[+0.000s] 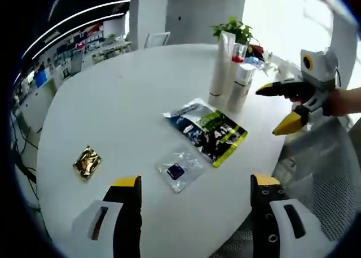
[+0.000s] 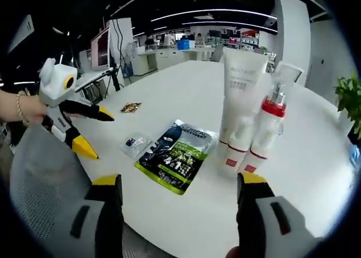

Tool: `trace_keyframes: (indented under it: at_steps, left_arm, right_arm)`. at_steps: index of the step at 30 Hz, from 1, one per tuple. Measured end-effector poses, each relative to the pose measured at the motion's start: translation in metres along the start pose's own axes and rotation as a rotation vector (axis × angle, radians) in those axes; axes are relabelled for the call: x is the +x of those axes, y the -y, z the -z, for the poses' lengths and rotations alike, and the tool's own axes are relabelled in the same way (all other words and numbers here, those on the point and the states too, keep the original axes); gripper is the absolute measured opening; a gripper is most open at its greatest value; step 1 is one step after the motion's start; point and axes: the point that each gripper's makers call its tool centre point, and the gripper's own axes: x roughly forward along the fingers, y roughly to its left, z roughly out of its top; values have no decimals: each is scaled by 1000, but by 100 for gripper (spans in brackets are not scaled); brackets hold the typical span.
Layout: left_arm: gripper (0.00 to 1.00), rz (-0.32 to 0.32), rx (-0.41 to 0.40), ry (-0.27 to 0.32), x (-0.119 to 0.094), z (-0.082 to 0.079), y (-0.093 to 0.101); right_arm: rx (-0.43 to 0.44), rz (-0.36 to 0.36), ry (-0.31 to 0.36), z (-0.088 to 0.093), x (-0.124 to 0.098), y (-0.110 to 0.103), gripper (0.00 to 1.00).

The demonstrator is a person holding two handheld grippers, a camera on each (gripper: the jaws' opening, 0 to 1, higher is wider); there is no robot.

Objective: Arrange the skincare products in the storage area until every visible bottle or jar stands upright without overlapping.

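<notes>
Both tongs stand open and empty: left tongs (image 1: 194, 193), right tongs (image 2: 177, 193). On the round white counter (image 1: 130, 100), a tall tube (image 2: 241, 94) and two pump bottles (image 2: 269, 120) stand upright, close together. A dark sachet (image 2: 177, 155), a clear packet (image 1: 180, 168) and a gold packet (image 1: 87, 162) lie flat.

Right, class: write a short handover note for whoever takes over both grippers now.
Left gripper: open, empty, above the table edge.
Right gripper: open, empty, facing the bottles.
Tall tube, red-collared pump bottle and a smaller bottle stand upright, bunched together, possibly touching.
Flat on the table: green sachet, clear sachet, gold packet.
Nothing is held yet.
Left: probably space the bottles apart, keeping all in sight.
</notes>
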Motion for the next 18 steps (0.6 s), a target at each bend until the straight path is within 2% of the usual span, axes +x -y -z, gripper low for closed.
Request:
trace_keyframes:
  at_steps: [4,12,16,18]
  left_arm:
    - [86,-16,-23,10,-9,3,-1]
    - [97,-71,-106,71,-31,0,-4]
    - [97,-93,-142,91,-40,3,-6]
    - [97,-98,-190,133,-45,-1,-6]
  right_arm:
    - [27,23,19,1,-12,12,89]
    - [55,56,46,3,-33,30,96]
    - [75,65,59,5,-41,34,98]
    - [82,66,62,7,-44,34,99]
